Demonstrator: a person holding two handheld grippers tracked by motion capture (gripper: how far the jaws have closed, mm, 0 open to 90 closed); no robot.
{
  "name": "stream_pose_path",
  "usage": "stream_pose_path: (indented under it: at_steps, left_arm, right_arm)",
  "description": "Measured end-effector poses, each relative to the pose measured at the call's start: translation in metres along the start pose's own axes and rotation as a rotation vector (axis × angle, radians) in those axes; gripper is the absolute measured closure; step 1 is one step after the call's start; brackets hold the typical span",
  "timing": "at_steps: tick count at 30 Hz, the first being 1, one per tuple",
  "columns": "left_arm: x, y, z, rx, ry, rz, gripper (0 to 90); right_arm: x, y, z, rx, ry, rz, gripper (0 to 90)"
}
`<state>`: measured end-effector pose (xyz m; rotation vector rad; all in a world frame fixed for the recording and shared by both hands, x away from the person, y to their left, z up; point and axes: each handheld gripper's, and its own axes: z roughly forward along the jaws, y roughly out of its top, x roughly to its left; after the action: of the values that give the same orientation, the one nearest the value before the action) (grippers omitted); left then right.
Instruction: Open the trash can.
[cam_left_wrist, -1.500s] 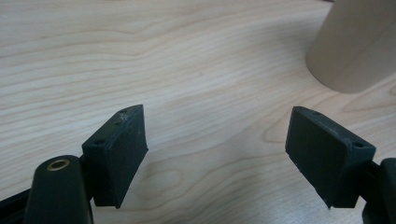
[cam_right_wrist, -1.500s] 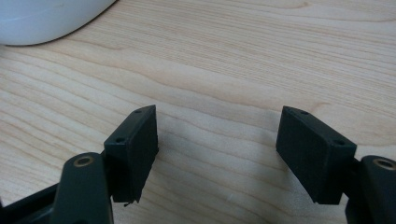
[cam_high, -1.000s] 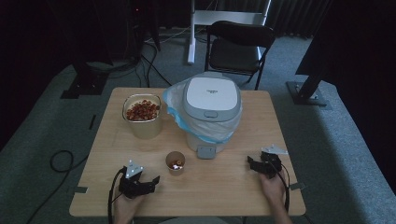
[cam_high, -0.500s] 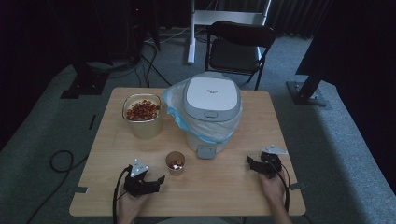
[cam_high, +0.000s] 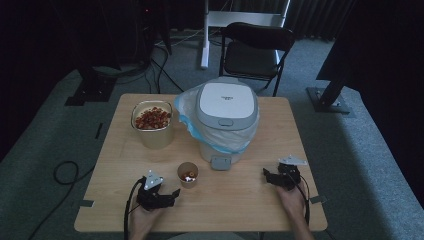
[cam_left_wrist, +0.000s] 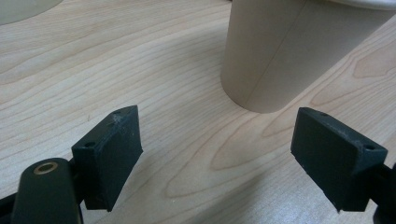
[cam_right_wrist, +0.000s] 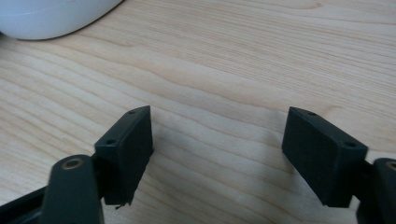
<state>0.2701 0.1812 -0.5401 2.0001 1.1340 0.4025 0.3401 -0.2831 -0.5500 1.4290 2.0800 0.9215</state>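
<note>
The left gripper (cam_high: 170, 193), fingers spread and empty, sits low on the wooden bench (cam_high: 240, 210); the small upright brown paper cup (cam_high: 188, 174) stands just ahead between them, not touching. The left gripper view hides its contents; the high view shows them. The right gripper (cam_high: 270, 176), also spread, rests well apart.

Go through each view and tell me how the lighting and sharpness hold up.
High view: dim, dark surroundings, table lit evenly, the small paper cup soft. Left gripper view: bright, wood grain crisp, the left claw casting soft shadows, the cup's near wall slightly blurred. Right gripper view: bright, the open right claw sharp.
</note>
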Motion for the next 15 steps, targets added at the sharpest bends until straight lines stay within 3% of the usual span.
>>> stream_pose_path:
  at_steps: [5, 7, 8, 12, 14, 15]
  left_arm:
    - [0.001, 0.000, 0.002, 0.006, 0.000, 0.001, 16.5]
    - [0.002, -0.001, 0.003, 0.008, 0.002, -0.002, 16.6]
    - [0.002, -0.001, 0.003, 0.008, 0.004, -0.003, 16.6]
    - [0.005, -0.003, 0.003, 0.011, 0.007, -0.016, 16.6]
    - [0.005, -0.003, 0.002, 0.011, 0.012, -0.020, 16.6]
    - [0.005, -0.003, 0.002, 0.011, 0.012, -0.020, 16.6]
  right_arm:
    - [0.003, 0.000, 0.000, 0.000, 0.008, -0.007, 25.9]
    - [0.010, 0.000, -0.003, -0.016, 0.017, -0.020, 48.4]
    - [0.013, 0.000, -0.004, -0.024, 0.035, -0.024, 54.5]
    - [0.028, 0.003, -0.006, -0.068, 0.129, -0.041, 70.5]
    - [0.036, 0.008, -0.007, -0.086, 0.175, -0.060, 75.6]
    - [0.036, 0.008, -0.007, -0.086, 0.175, -0.060, 75.6]
